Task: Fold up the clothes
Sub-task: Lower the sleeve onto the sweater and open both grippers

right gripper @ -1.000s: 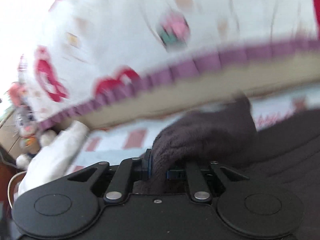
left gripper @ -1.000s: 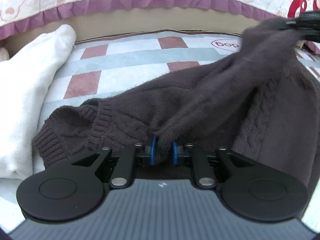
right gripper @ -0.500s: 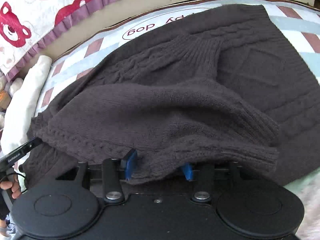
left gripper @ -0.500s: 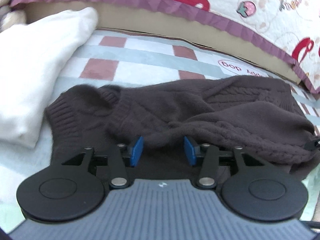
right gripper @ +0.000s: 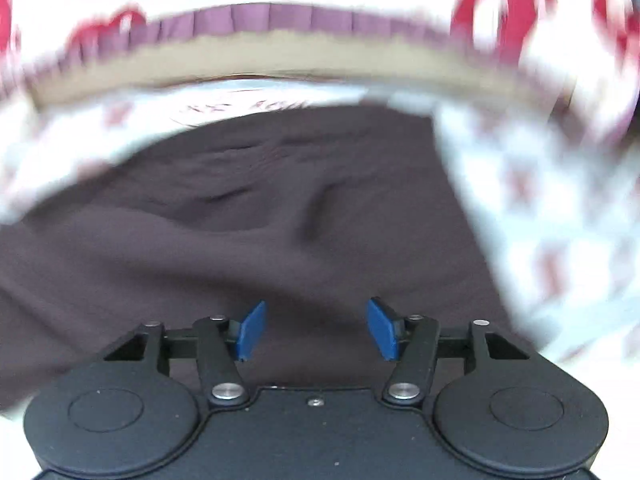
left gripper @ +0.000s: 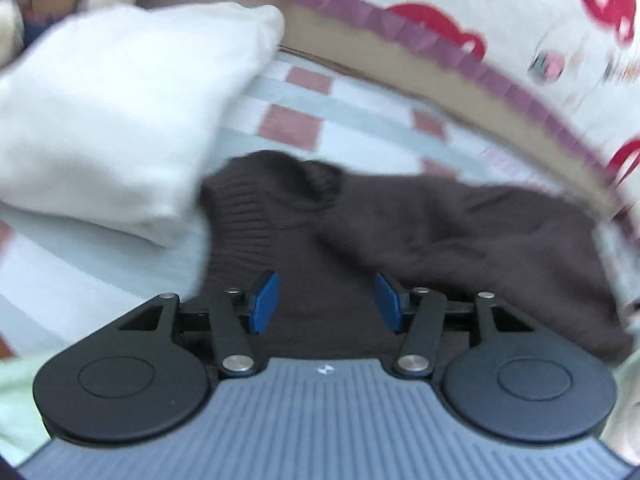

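**Fold laid down, both claws released – next grab needs care**

Bed surface: checked sheet (left gripper: pixel 304 92) in pale blue, white and dusty red, quilted cover with a purple frill (left gripper: pixel 400 28) propped along the back edge. Both views motion-blurred, so fine detail is unreliable.

Dark brown knit sweater (left gripper: pixel 460 232) lies on the sheet, bunched, ribbed hem or cuff towards the white folded cloth (left gripper: pixel 120 120), which sits just beside it on the left and may touch it. Right wrist view: sweater (right gripper: pixel 280 220) fills most of the frame, a few soft ridges across it, sheet showing to the right.

Judgement on the step: one fold looks just dropped. To do it well, flatten the ridges before the next fold, pick the next edge at a ribbed band rather than mid-panel (loose knit stretches and drags the layer under it), take both ends at matching points so the fold line stays straight, and keep the lift low.

Left gripper (left gripper: pixel 326 302): jaws have just been opening, now about half spread, sweater behind the gap, pads not pressing on it, holding nothing.

Right gripper (right gripper: pixel 316 330): jaws also just opening, a bit wider, knit beneath the gap, pads clear, nothing held
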